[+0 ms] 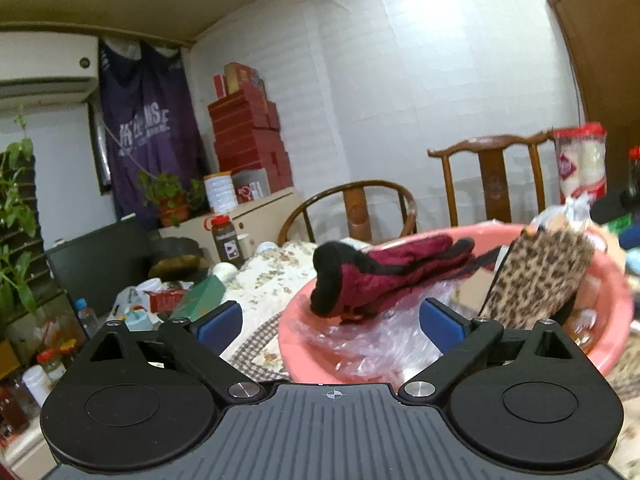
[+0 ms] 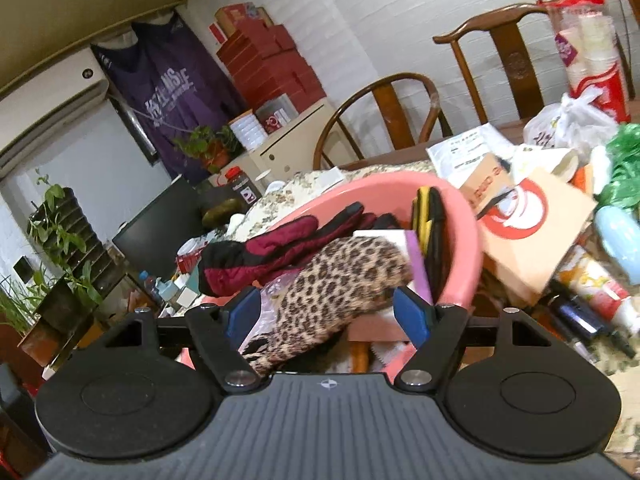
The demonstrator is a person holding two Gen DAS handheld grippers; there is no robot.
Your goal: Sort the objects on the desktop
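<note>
While the left gripper (image 1: pixel 331 316) hangs with its jaws spread and nothing between them, the pink basin (image 1: pixel 304 304) sits just ahead of it near the table's near edge. A maroon glove (image 1: pixel 384 276) drapes over crumpled clear plastic (image 1: pixel 360 340) inside the basin, its black cuff jutting over the near rim. A leopard pouch (image 1: pixel 536 280) leans upright against the far-right wall. The risk, as I judge it, is that a grab at the glove catches the plastic too and drags it out, or tips the pouch. Beyond the basin lies a patterned cloth (image 1: pixel 272 276) covering the table, with two wooden chairs (image 1: pixel 360 208) at the far edge. The room shows a white tiled wall, stacked red boxes (image 1: pixel 250 140), a hanging purple shirt (image 1: pixel 148 128) and potted plants.

In the right wrist view, the right gripper (image 2: pixel 324 316) is also released, its pads straddling the pouch (image 2: pixel 336 280) without visibly pressing it; I cannot tell whether they touch. The glove (image 2: pixel 272 252) lies left of the pouch, a purple-edged box (image 2: pixel 404 248) to its right. Closing here could pinch only loose fabric, so the pouch slips free, or nudge the box and the yellow-black item (image 2: pixel 430 220) behind it. A paper bag (image 2: pixel 528 224), bottles and plastic bags crowd the table's right side, leaving little room to set anything down.
</note>
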